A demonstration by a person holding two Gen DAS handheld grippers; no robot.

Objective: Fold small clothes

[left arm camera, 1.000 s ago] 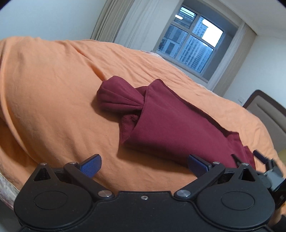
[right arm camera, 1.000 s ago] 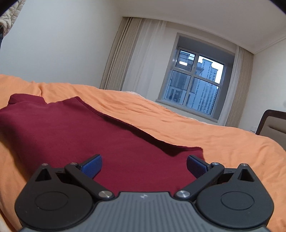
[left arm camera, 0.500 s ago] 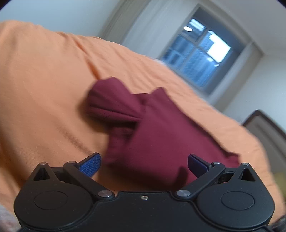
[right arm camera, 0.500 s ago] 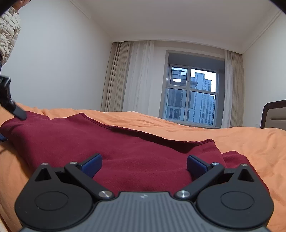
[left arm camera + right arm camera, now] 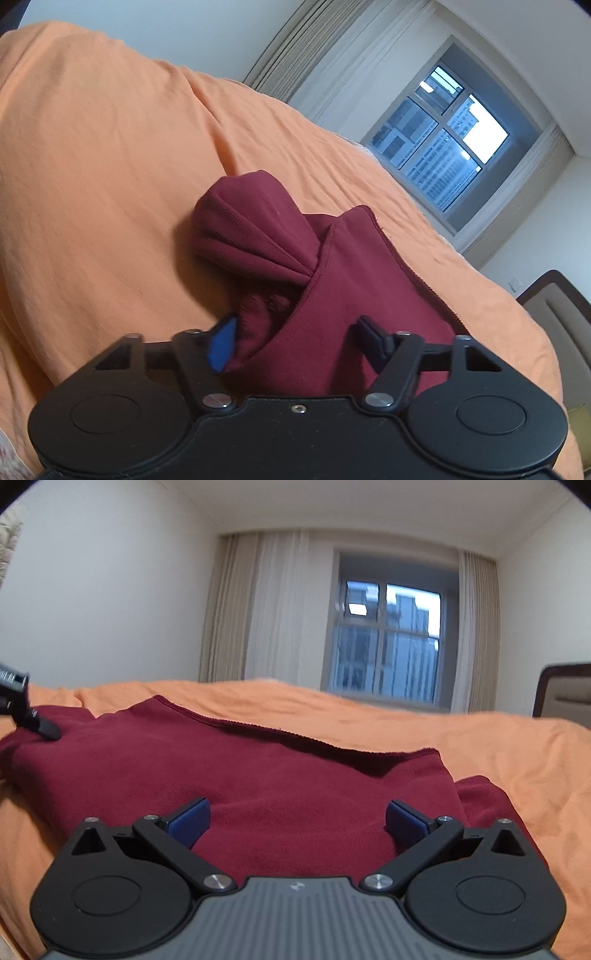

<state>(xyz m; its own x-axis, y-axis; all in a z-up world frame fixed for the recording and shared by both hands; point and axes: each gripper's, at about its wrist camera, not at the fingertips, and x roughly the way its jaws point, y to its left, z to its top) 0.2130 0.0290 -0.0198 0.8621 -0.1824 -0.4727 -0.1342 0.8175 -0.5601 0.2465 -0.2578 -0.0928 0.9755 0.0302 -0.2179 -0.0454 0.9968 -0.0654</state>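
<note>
While the maroon garment lies lengthwise between them on the bed, both grippers' fingers gape. The left gripper straddles its bunched end; the right gripper straddles the opposite end.

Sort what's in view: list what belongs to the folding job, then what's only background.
Belongs to the job:
maroon garment
left gripper, open around the garment's edge
right gripper, open over the garment
orange bedspread, the work surface

Only background:
window
curtains
headboard
</note>
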